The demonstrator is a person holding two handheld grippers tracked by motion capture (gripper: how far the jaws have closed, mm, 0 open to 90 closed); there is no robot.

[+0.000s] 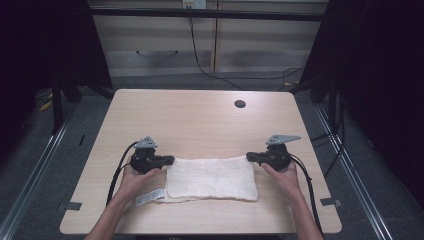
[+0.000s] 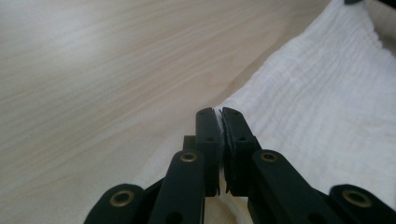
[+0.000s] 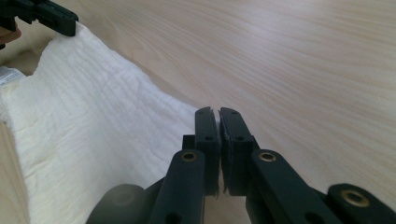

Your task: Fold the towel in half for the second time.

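A white folded towel (image 1: 212,177) lies flat on the near half of the wooden table (image 1: 200,117). My left gripper (image 1: 171,160) is shut on the towel's far left corner; in the left gripper view a sliver of the towel (image 2: 317,107) is pinched between the closed jaws of that gripper (image 2: 219,112). My right gripper (image 1: 248,156) is shut on the far right corner, and in the right gripper view its jaws (image 3: 216,111) clamp the edge of the towel (image 3: 93,126). The left gripper (image 3: 65,23) also shows there, at the cloth's other corner.
A white label (image 1: 150,196) sticks out at the towel's near left corner. A dark round cable hole (image 1: 240,104) sits at the far right of the table. Cabinets (image 1: 210,45) and a hanging cable stand behind the table. Dark curtains flank both sides.
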